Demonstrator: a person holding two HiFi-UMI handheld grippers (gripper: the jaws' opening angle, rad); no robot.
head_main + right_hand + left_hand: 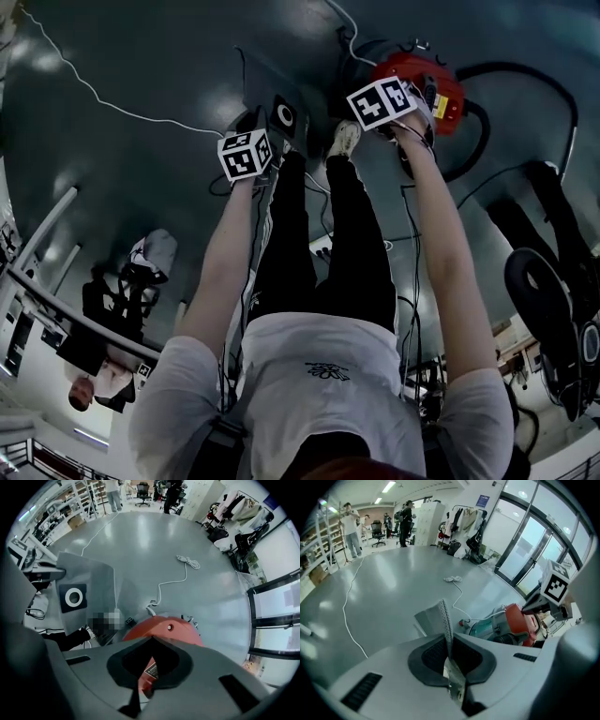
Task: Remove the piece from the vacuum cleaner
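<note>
The vacuum cleaner (417, 84) stands on the grey floor, with a red lid (164, 630) over a teal body (487, 627). My right gripper (405, 117) reaches down onto it, jaws nearly together with the red lid's edge (149, 667) between them. The grey dust bag (93, 588), with a black collar and white ring (285, 117), hangs clear of the cleaner to its left. My left gripper (265, 131) is shut on the bag's thin perforated edge (446, 620).
A white cable (94, 89) snakes across the floor behind the bag. A black hose (525, 112) loops right of the cleaner. The person's legs (319, 234) stand between the arms. Shelving (318, 541) lines the left; glass doors (529, 550) stand right.
</note>
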